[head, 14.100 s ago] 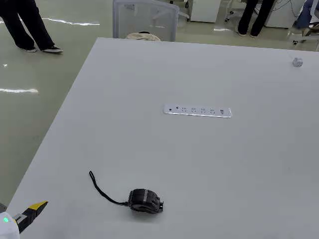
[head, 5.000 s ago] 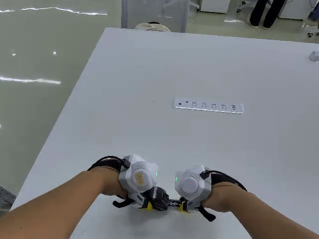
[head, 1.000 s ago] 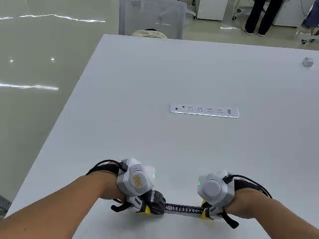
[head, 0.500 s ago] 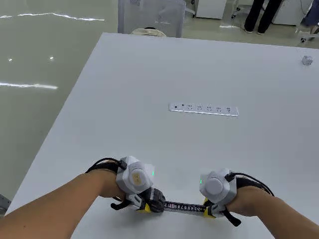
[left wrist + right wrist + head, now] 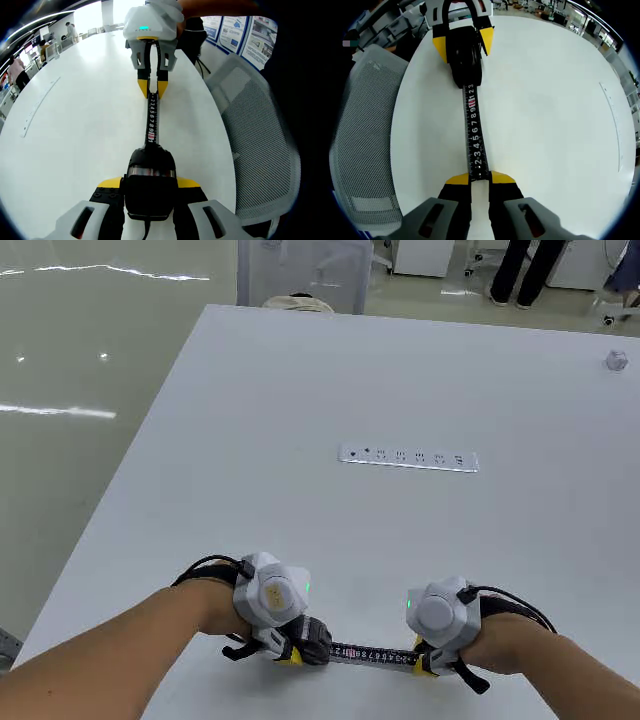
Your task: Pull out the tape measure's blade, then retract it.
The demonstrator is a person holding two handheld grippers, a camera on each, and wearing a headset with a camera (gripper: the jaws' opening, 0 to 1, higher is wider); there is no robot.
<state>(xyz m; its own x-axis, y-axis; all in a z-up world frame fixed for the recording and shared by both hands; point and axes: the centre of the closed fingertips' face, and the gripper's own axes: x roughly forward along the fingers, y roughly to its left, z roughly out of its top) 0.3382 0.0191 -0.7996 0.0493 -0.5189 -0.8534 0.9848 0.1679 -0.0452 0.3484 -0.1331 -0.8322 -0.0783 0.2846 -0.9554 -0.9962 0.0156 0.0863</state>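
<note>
Grips the tape measure (image 5: 150, 167) by its black body in the left gripper (image 5: 150, 183), with jaws narrowed against both sides of it; pinches the free end of the blade (image 5: 473, 135) in the right gripper (image 5: 479, 178), with jaws almost together on it; holds the two apart along the near edge of the white table (image 5: 300, 420) — tape measure to the left, blade tip to the right; spans the gap with the blade drawn out straight and low over the tabletop, digits up, 2 to 9 readable, then a red mark, then 1 to 3 at the mouth; cannot tell whether touching the surface; farther out, near the table's middle, a white power strip (image 5: 408, 458), well apart from both grippers; by the far right edge a small pale object (image 5: 617, 360) — too small to make out; just beside the near edge, in both gripper views, a grey mesh chair (image 5: 255, 130); beyond the far end, the legs of standing people (image 5: 528, 252)
</note>
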